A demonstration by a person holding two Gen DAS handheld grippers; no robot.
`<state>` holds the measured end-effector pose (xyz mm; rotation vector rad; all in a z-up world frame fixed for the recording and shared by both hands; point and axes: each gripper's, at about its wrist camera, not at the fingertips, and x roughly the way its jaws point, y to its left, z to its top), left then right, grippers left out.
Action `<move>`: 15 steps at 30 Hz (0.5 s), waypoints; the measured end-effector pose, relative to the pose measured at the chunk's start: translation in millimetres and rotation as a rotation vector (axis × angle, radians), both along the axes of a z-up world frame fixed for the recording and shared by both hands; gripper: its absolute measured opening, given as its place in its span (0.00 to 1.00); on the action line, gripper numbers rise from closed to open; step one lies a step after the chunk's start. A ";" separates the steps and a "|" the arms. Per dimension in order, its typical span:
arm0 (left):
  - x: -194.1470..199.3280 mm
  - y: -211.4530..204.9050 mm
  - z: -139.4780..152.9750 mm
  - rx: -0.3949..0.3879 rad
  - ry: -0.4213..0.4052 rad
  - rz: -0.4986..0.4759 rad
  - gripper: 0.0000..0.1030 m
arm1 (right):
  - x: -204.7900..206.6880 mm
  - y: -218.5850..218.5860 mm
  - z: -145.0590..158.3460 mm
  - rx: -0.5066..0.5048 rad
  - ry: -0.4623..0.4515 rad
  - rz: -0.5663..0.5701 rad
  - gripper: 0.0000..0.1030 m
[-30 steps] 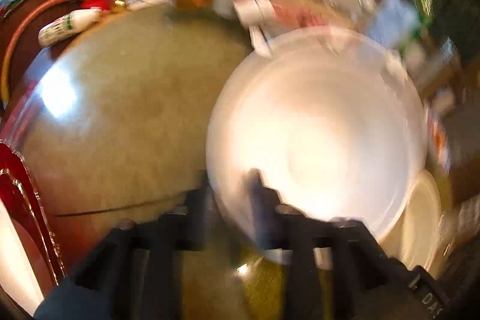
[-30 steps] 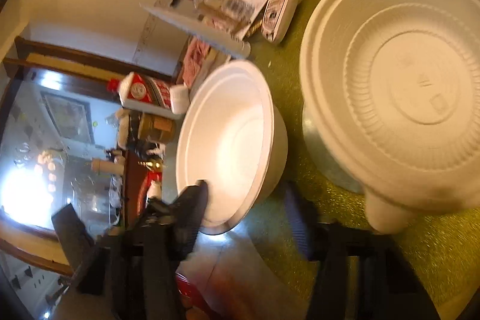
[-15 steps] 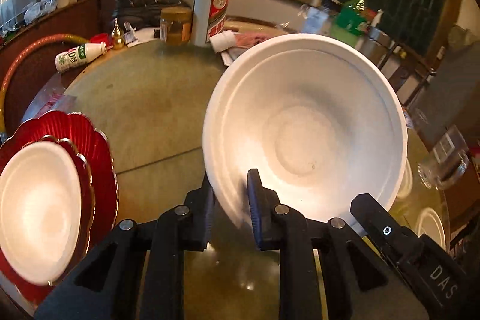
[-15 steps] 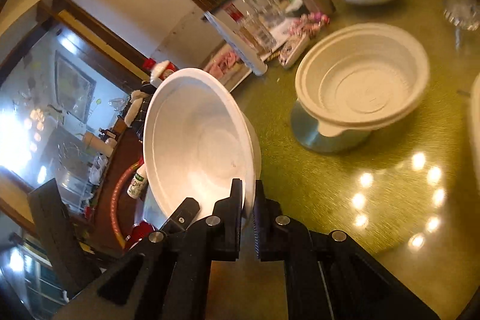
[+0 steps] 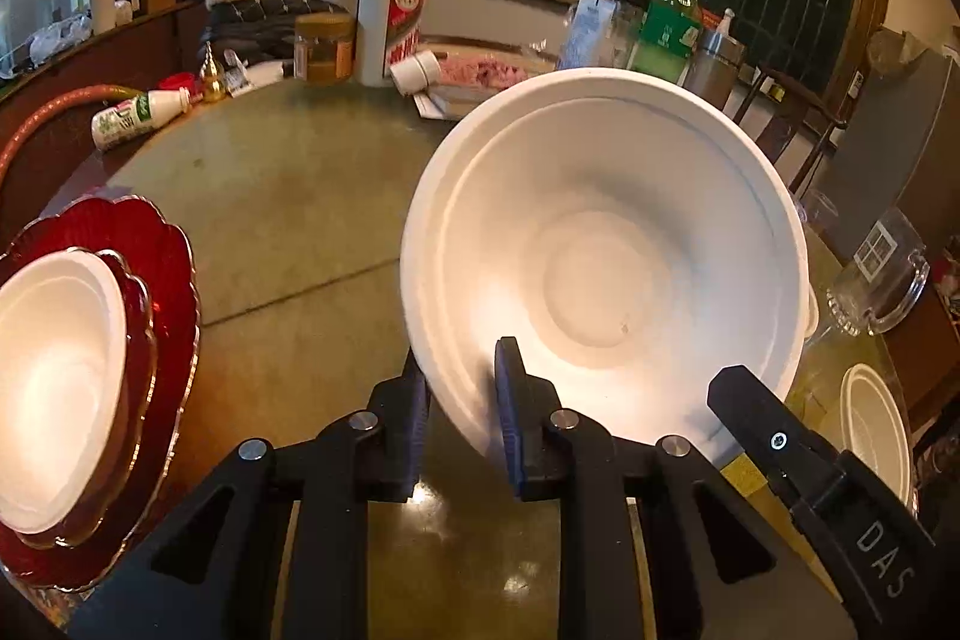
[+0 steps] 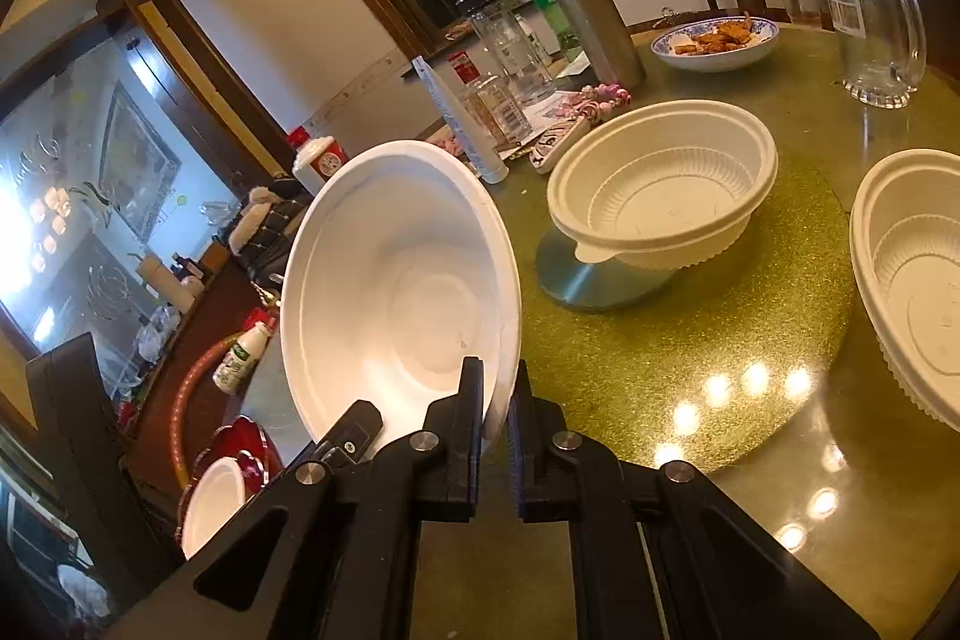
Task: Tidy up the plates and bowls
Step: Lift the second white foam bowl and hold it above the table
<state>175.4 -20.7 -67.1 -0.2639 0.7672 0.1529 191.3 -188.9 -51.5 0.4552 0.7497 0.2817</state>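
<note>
A white foam bowl [image 5: 600, 268] hangs tilted above the green glass table [image 5: 288, 220], its hollow facing both cameras. My left gripper [image 5: 462, 376] is shut on its near rim. In the right wrist view my right gripper [image 6: 497, 382] pinches the rim of the same bowl [image 6: 402, 292], jaws shut on it. At the left, stacked red scalloped plates [image 5: 174, 280] carry a second white bowl [image 5: 54, 376]. A ribbed plastic bowl [image 6: 666, 184] rests on a metal disc [image 6: 570, 274], and another plastic bowl [image 6: 912, 280] sits at the right edge.
Along the table's far side stand a white liquor bottle [image 5: 390, 16], a jar [image 5: 324, 46], a green bottle [image 5: 669, 22] and a lying white bottle [image 5: 138, 118]. A glass jug [image 6: 876, 10] and a blue-rimmed dish of food [image 6: 714, 40] stand at the back right.
My right gripper, open around the bowl's rim a second ago, has shut on it. The bowl has come up off the table and tilted, and both cameras have swung upward.
</note>
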 end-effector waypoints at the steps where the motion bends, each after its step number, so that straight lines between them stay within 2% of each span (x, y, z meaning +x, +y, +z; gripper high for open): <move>1: -0.4 0.2 -1.2 -0.003 0.004 -0.001 0.18 | 0.5 -0.5 -2.3 0.001 0.007 -0.001 0.06; 15: -3.3 -0.4 -2.7 -0.001 0.006 -0.005 0.18 | -0.8 1.8 -5.5 -0.004 0.011 0.003 0.07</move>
